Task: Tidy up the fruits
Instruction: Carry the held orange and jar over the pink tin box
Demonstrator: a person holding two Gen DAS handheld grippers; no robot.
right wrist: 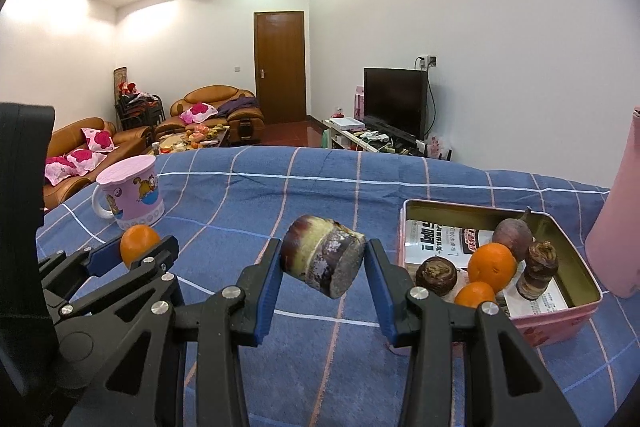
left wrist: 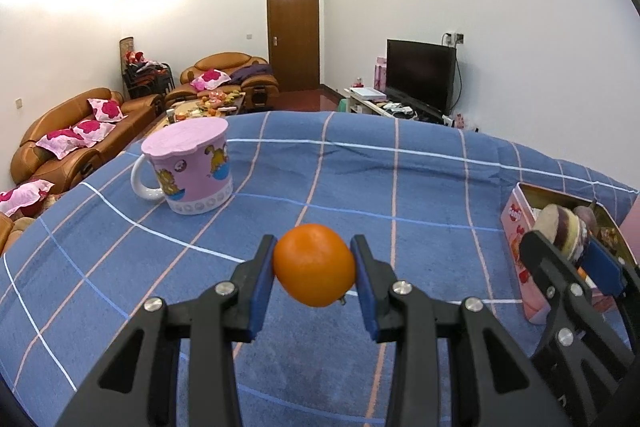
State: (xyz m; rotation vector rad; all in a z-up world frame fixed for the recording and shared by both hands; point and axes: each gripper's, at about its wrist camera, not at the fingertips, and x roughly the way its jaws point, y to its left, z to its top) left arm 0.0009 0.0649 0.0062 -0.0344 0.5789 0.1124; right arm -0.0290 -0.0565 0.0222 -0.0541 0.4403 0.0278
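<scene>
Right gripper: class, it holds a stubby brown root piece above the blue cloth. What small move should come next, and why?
Probably carry the right gripper rightward over the pink tin before releasing. The root piece is clamped clear of the cloth, and the tin already holds similar pieces and oranges.

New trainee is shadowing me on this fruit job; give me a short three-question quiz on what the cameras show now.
1. True or false: the left gripper is empty.
2. What does the right gripper hold: A) an orange, B) a brown banded chunk, C) the mug?
3. How many oranges lie in the tin?

Key:
1. False; it is shut on an orange.
2. B.
3. Two, one behind the other, beside three brown pieces.
</scene>
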